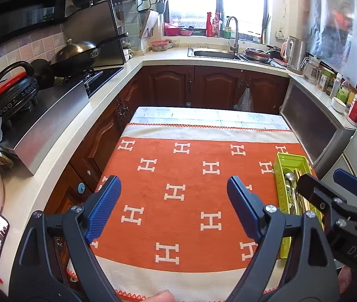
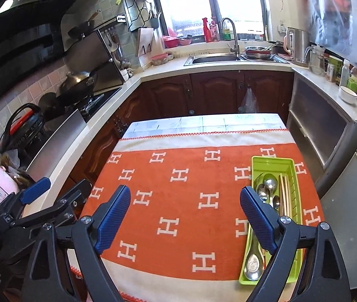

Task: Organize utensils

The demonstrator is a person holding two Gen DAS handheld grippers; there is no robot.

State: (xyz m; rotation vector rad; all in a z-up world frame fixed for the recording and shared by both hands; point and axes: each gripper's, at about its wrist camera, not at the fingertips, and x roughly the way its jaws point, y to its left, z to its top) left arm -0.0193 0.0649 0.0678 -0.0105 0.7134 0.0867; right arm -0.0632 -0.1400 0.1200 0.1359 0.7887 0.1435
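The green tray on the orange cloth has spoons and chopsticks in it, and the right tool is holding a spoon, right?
Not quite. The green tray on the orange cloth does hold spoons and chopsticks, but the right tool is open and holds nothing. The right wrist view shows only cloth between its blue pads.

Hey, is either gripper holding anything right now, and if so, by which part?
Nothing is held. The left gripper and right gripper are both open and empty; the utensils lie in the green tray.

An orange cloth patterned with white H shapes, cream-bordered with red zigzag edging, covers the bench. At right, a lime-green tray holds silver spoons and pale wooden chopsticks. Blue textured fingers.
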